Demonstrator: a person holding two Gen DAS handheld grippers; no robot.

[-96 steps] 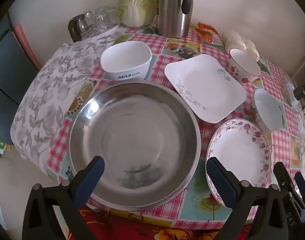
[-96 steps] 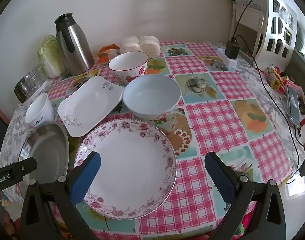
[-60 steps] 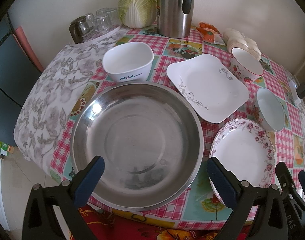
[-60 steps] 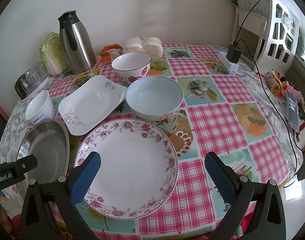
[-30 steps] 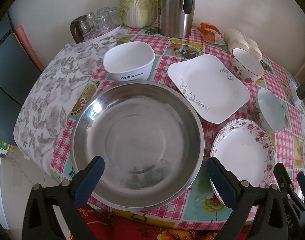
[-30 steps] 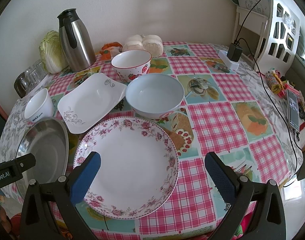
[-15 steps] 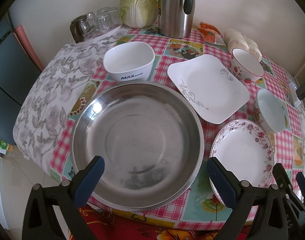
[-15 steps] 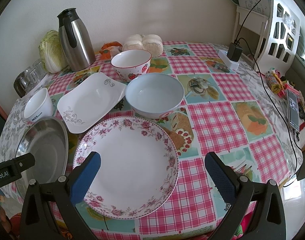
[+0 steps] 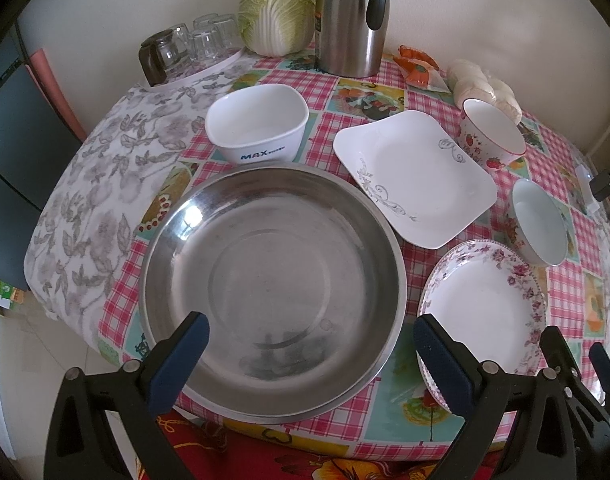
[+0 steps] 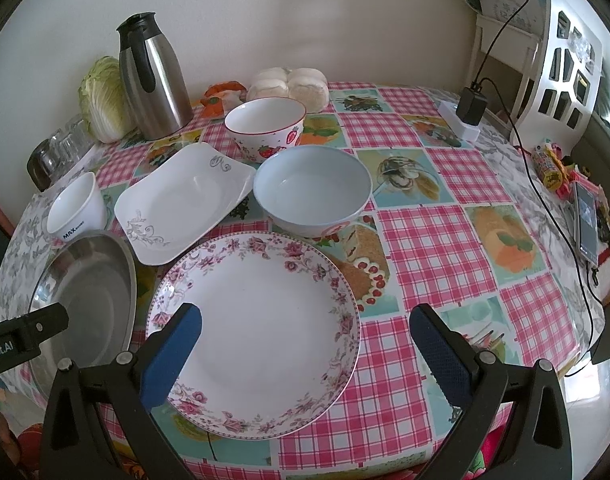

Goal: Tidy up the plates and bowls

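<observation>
- The left gripper hangs with jaws wide and empty over the near rim of the steel basin.
- The right gripper is likewise wide and empty, straddling the near part of the floral plate.
- Basin and floral plate sit side by side at the table's near edge; whether their rims touch is hard to tell.
- Behind them: a square bowl, a square plate, a blue bowl and a strawberry bowl, closely packed.
- Open checked tablecloth lies right of the plate.
- A flask and cabbage stand by the wall.
</observation>
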